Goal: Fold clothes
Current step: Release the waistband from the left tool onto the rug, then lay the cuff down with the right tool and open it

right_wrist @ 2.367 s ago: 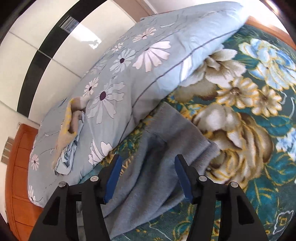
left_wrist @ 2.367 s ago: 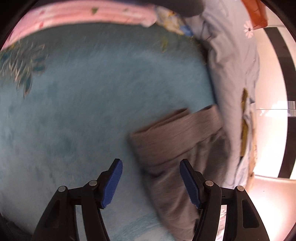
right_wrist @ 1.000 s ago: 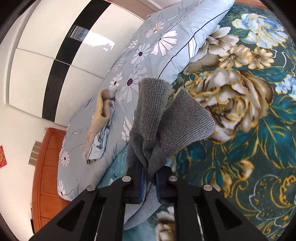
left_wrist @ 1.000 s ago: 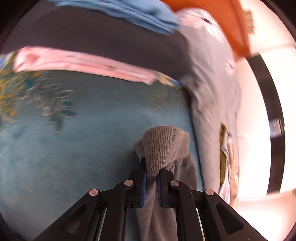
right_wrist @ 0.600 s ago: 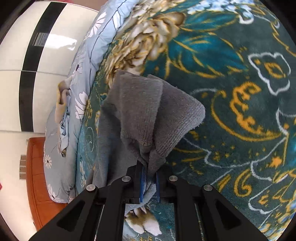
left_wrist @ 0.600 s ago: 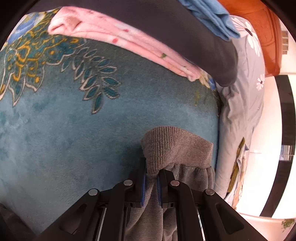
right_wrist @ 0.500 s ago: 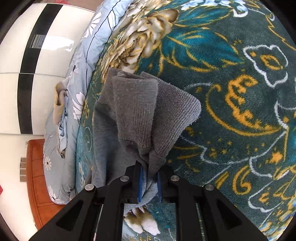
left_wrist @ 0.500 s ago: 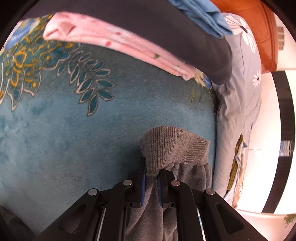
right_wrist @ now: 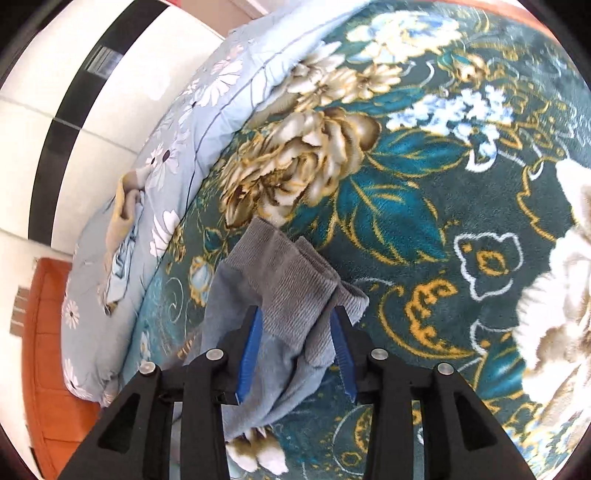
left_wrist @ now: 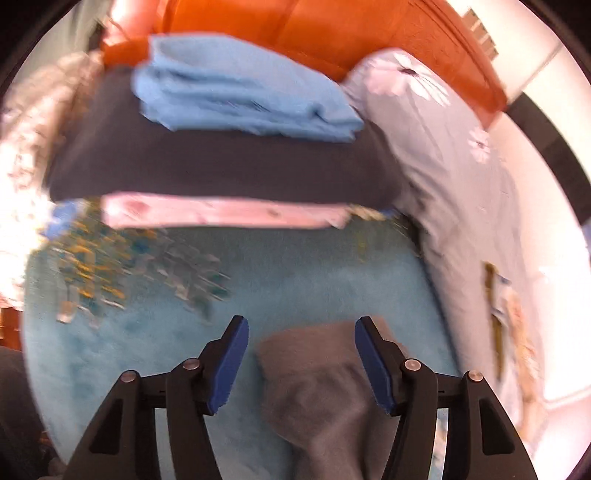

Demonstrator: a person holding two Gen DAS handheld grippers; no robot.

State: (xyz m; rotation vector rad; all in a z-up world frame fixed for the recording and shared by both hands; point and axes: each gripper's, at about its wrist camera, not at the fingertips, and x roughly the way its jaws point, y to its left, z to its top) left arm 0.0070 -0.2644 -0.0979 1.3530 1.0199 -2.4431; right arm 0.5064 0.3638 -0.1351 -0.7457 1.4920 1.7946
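Note:
A grey knit garment (left_wrist: pixel 325 384) lies on the teal floral blanket (left_wrist: pixel 147 332). Its ribbed end rests below and between the fingers of my left gripper (left_wrist: pixel 301 363), whose jaws are opening; the blue pads stand clear of the cloth. In the right wrist view the same grey garment (right_wrist: pixel 284 291) is bunched, its ribbed cuff folded over. My right gripper (right_wrist: pixel 297 350) is opening too, with the cloth still between the pads but no longer pinched.
A stack of folded clothes lies at the far side: light blue (left_wrist: pixel 236 99) on dark navy (left_wrist: pixel 221 166) on pink (left_wrist: pixel 221 214). A pale blue flowered pillow (right_wrist: pixel 192 122) runs along the garment's side. An orange-brown wooden headboard (left_wrist: pixel 332 33) stands behind.
Both grippers were shut on the garment's ribbed ends and have now opened. The cloth has dropped onto the blanket. The left view has tilted up toward the stack.

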